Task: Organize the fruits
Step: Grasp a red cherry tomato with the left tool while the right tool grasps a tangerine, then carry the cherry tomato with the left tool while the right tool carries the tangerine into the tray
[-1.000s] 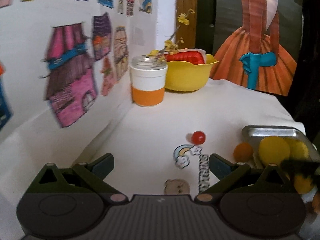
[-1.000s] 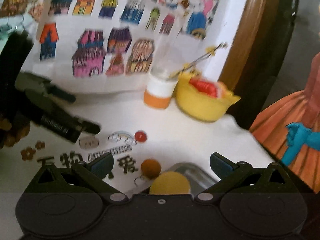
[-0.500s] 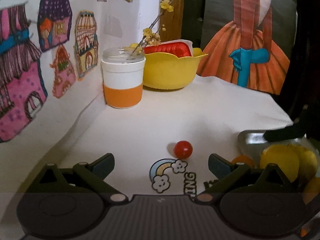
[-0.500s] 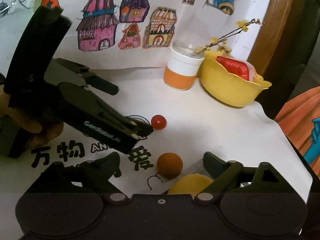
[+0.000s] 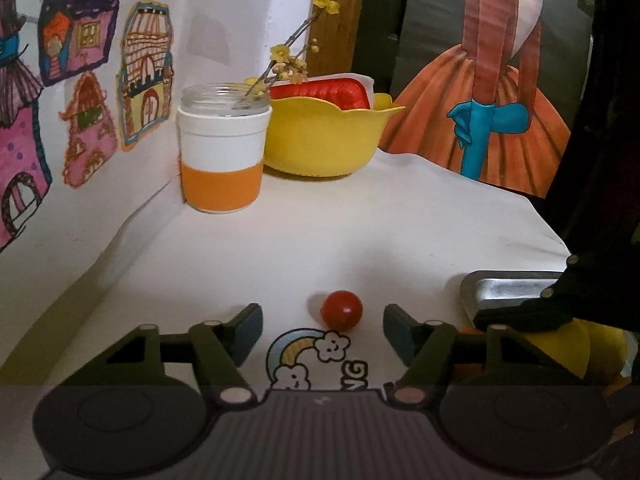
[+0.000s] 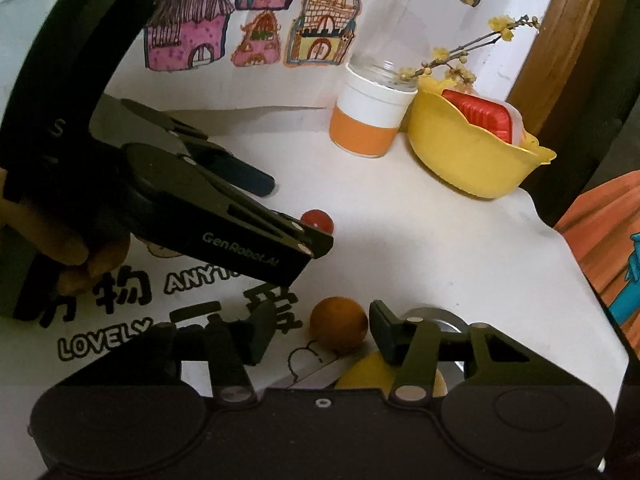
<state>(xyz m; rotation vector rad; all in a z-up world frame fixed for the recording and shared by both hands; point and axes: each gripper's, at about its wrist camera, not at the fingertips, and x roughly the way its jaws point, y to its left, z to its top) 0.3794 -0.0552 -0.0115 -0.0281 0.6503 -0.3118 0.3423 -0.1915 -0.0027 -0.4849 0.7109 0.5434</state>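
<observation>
Now, from the left wrist view, your left tool [image 5: 322,334] has closed in on the small red fruit [image 5: 342,309]: a second ago the fruit sat well ahead on the table [image 5: 360,224], and now it lies just beyond the fingertips, roughly on the line between them and a little toward the right finger. The jaws stand spread with nothing in them. The printed rainbow on the cloth sits directly under the gap. To the right, the metal tray [image 5: 508,286] with yellow fruit [image 5: 576,344] is partly covered by the dark shape of your other tool. The jar [image 5: 222,148] and yellow bowl [image 5: 324,136] at the back have grown larger in frame but sit as they did.

Then, from the right wrist view, your right tool [image 6: 316,330] has come down toward the orange fruit [image 6: 339,324], which now sits between the spread fingers, close to the right one; I cannot tell whether either pad touches it. Nothing is pinched yet. The left tool [image 6: 280,220] reaches across with its tip beside the red fruit [image 6: 317,220]. A yellow fruit [image 6: 372,372] and the tray rim [image 6: 440,314] lie just below the right finger.

Both loose fruits appear lined up for a grasp, so I judge the next step is squeezing, then carrying them to the tray.
</observation>
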